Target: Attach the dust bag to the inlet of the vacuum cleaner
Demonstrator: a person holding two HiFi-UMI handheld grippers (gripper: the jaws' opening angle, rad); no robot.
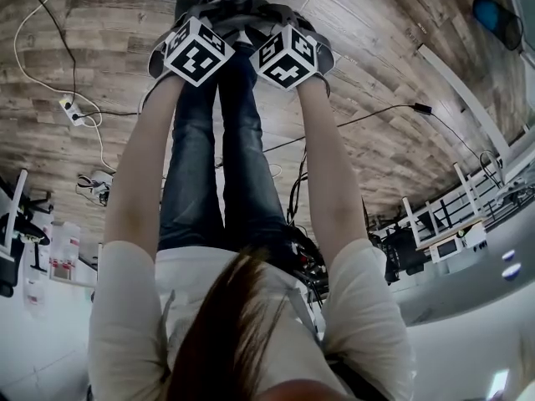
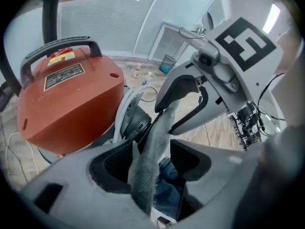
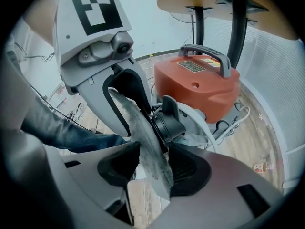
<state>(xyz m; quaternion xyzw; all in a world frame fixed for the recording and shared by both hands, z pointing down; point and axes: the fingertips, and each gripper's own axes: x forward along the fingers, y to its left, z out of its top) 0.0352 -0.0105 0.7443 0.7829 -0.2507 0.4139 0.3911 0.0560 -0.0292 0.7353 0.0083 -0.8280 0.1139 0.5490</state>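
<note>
Over the wooden plank floor (image 1: 376,73) | we had left gripper (image 2: 150,149) and right gripper (image 3: 155,151) with jaws apart | grey fabric dust bag (image 2: 143,180) ran unclamped from one gap to the other | round black inlet (image 3: 171,120) of orange-red plastic vacuum cleaner (image 2: 71,104) lay just beyond it, equally near both.

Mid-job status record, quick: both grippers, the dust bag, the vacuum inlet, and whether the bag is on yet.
left gripper: jaws apart; grey dust bag runs between them, not pinched
right gripper: jaws apart; same dust bag between them, lying against one jaw
inlet: black round port on the orange vacuum cleaner, right behind the fabric
bag span: stretches from one gripper to the other
bag on inlet: cannot tell; the fabric hides the join
</note>
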